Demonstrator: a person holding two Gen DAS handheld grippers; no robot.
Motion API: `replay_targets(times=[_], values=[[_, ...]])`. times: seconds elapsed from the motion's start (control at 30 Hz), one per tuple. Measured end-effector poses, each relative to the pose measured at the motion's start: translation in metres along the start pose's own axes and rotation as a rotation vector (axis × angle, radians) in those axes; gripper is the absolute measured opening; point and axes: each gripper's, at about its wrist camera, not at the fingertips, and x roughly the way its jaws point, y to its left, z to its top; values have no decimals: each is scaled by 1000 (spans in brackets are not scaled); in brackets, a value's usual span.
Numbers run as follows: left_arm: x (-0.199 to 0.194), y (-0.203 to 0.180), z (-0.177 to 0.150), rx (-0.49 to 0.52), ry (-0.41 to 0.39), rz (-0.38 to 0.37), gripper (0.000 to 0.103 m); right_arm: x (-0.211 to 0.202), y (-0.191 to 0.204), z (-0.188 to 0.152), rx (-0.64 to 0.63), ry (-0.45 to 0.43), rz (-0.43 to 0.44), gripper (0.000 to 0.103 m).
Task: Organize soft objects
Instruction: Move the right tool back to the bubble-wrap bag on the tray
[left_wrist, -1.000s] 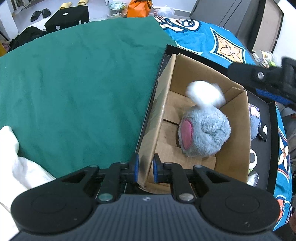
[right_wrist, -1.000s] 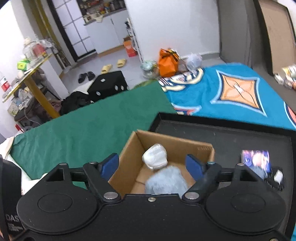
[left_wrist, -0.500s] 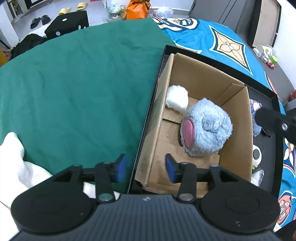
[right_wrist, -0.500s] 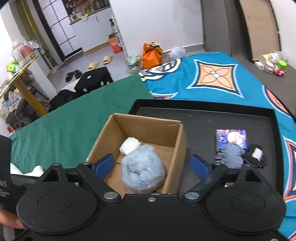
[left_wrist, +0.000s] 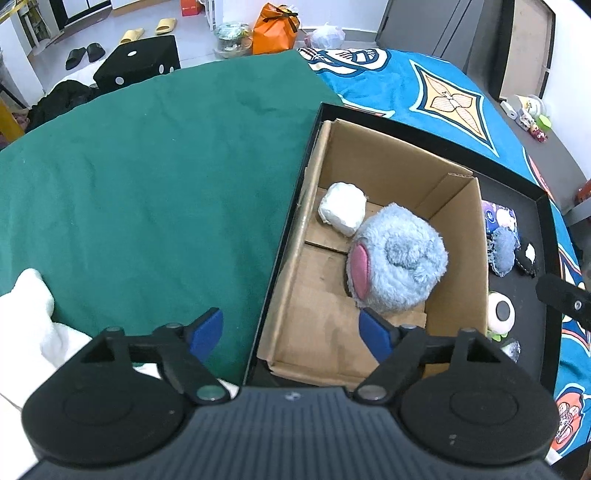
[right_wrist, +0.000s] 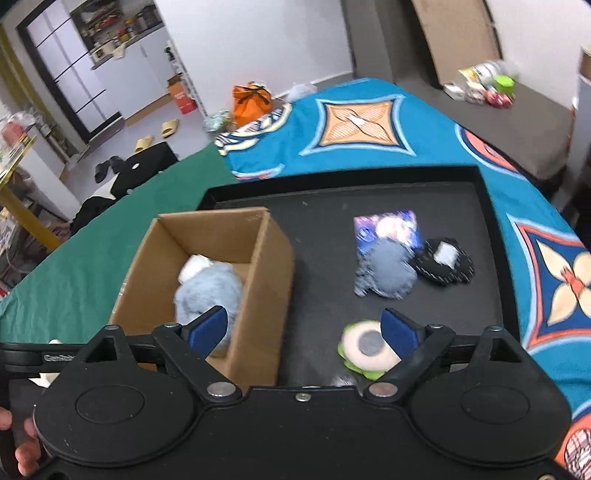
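1. Your left claw (left_wrist: 290, 331): black body, ribbed grey housing, blue finger pads, silver pivot screws.
2. Your right claw (right_wrist: 303, 329): matching black body, blue pads, round discs, white lettering on the left bar.

green cloth (left_wrist: 147, 177); orange bag (left_wrist: 275, 27); yellow slippers (right_wrist: 157, 134); black cube (left_wrist: 138, 66)

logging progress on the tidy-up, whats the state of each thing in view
brown cardboard box: open, upright in black tray
fluffy blue plush ball: in box
white soft ball: in box, beside plush
grey denim pad: loose on tray
green-rimmed round toy: loose on tray
left gripper: opening, empty
right gripper: open, empty
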Motion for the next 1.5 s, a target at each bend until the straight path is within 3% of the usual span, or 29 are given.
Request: replay_targets(times=[0.73,1.17,1.5], values=[[-1,-35,-14,100,24,40,86,15,-64,-57,121,112,6,96],[4,-50,-13,133,28,116,86,32,-88,-75,179,132,20,94],[11,-59,-13,147,44,155,86,53,-92,-79,198,172,63,80]])
